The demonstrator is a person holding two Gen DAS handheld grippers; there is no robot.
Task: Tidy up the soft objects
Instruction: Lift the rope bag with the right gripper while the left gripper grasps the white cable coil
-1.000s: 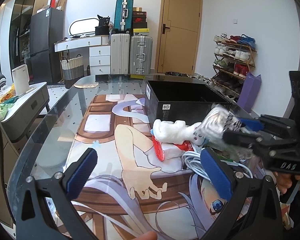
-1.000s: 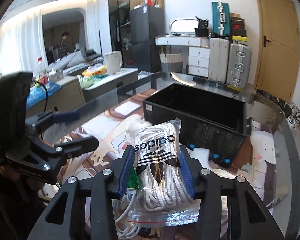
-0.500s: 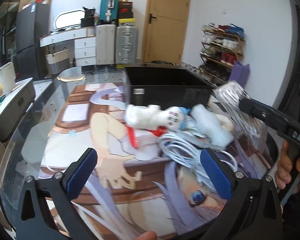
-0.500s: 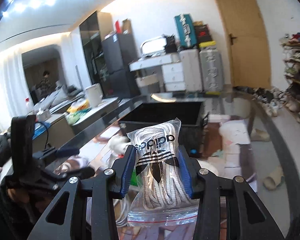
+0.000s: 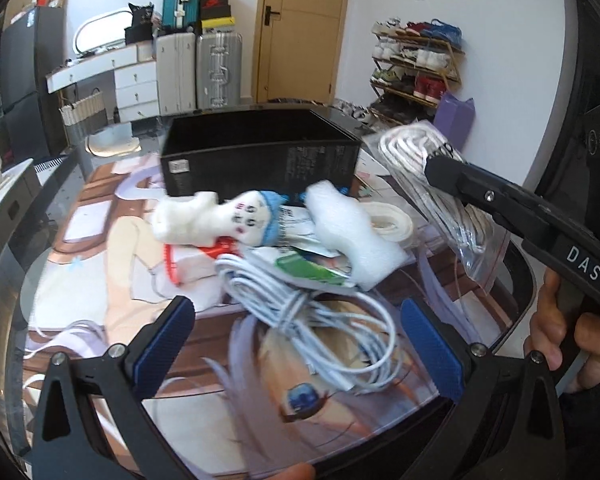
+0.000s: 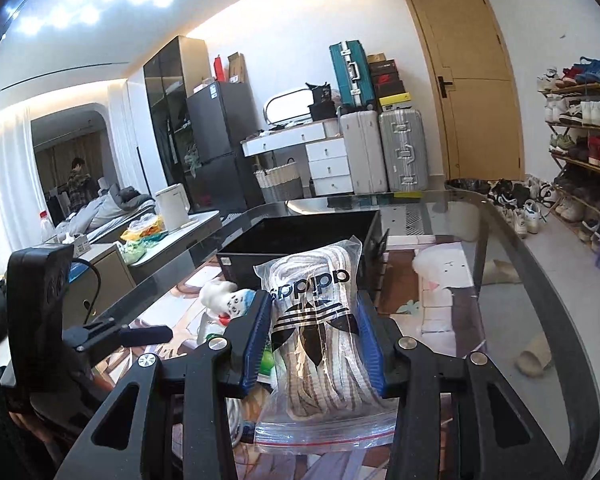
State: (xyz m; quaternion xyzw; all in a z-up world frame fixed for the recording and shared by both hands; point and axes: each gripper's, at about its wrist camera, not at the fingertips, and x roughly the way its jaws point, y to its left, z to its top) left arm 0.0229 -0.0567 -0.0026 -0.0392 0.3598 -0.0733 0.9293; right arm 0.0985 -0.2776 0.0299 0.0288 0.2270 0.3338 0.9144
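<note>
Readable marks: two

The bag (image 6: 320,344) carries a black trefoil logo with the word "adidas", seen mirrored through the plastic in the right wrist view. The right gripper (image 5: 516,216) bears white letters "DAS" on its black finger. The label on the box (image 5: 260,156) is too small to read.

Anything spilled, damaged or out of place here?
Nothing spilled or damaged. The plush doll, foam piece and white cable lie heaped beside the black box, unsorted.
</note>
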